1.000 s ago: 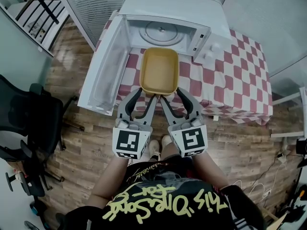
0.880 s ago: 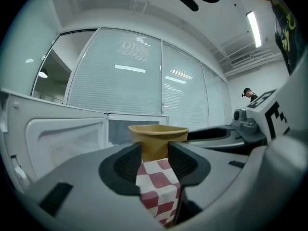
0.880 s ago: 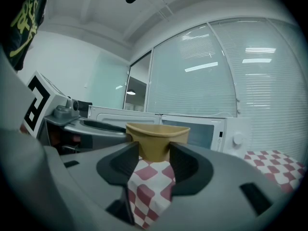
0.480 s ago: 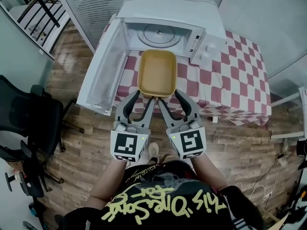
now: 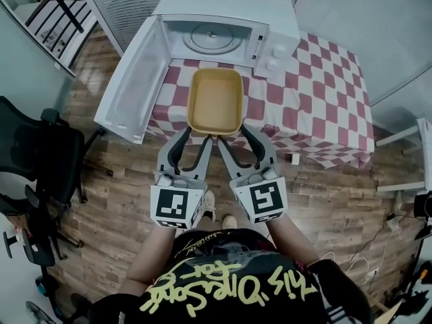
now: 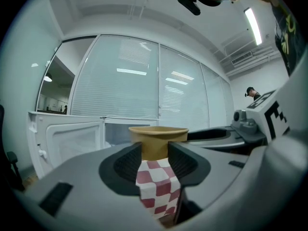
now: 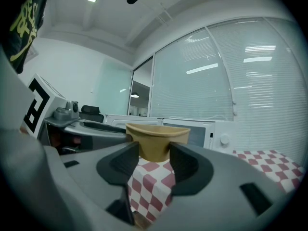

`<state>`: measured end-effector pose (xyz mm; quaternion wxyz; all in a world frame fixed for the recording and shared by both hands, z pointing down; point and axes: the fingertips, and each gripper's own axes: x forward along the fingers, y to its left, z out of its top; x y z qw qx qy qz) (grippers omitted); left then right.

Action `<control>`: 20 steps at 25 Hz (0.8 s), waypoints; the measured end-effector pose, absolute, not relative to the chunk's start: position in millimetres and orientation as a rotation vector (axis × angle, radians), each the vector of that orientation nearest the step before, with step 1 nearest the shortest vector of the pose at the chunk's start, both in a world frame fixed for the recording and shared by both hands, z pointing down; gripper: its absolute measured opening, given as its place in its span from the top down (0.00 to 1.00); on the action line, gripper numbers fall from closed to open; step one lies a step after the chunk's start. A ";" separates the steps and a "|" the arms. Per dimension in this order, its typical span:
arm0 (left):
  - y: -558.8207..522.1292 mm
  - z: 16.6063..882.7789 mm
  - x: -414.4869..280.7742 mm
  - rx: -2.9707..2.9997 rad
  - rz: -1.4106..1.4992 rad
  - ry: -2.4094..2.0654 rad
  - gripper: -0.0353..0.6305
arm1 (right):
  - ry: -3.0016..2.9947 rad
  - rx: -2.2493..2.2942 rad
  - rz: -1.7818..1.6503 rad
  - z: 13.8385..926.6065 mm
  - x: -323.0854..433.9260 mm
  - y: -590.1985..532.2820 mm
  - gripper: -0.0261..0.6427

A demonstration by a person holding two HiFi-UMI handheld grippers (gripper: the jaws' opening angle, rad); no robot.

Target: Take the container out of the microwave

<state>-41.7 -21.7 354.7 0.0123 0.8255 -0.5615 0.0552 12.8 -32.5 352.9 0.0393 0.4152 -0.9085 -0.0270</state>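
The tan rectangular container (image 5: 216,100) hangs outside the white microwave (image 5: 223,15), over the front part of the red-checked tablecloth (image 5: 317,93). My left gripper (image 5: 196,136) and right gripper (image 5: 232,136) each pinch its near rim, side by side. In the left gripper view the container (image 6: 158,139) sits clamped between the dark pads (image 6: 122,163) of the left gripper (image 6: 155,160). In the right gripper view the container (image 7: 156,138) is likewise pinched by the right gripper (image 7: 155,160). The microwave door (image 5: 131,79) stands wide open to the left, and the cavity holds only its turntable (image 5: 206,38).
The open door juts out past the table's left front corner. A black office chair (image 5: 34,160) stands on the wooden floor at the left. The person's feet (image 5: 219,211) are below the grippers. A white frame (image 5: 412,137) stands at the right edge.
Both grippers have drawn the container back from the microwave opening toward the person. A gap of tablecloth now shows between the container and the microwave.
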 end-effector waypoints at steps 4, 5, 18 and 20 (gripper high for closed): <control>-3.2 351.9 -25.3 2.565 0.161 -1.773 0.69 | -2.788 1.257 -0.074 351.5 29.2 -14.5 0.66; 1.4 351.3 -22.1 2.563 0.160 -1.781 0.69 | -2.795 1.254 -0.081 350.2 32.6 -10.2 0.66; 51.7 347.4 6.6 2.541 0.147 -1.843 0.69 | -2.807 1.199 -0.060 353.2 62.7 38.9 0.66; 57.1 345.2 10.8 2.536 0.123 -1.849 0.69 | -2.805 1.206 -0.060 350.4 66.9 43.6 0.66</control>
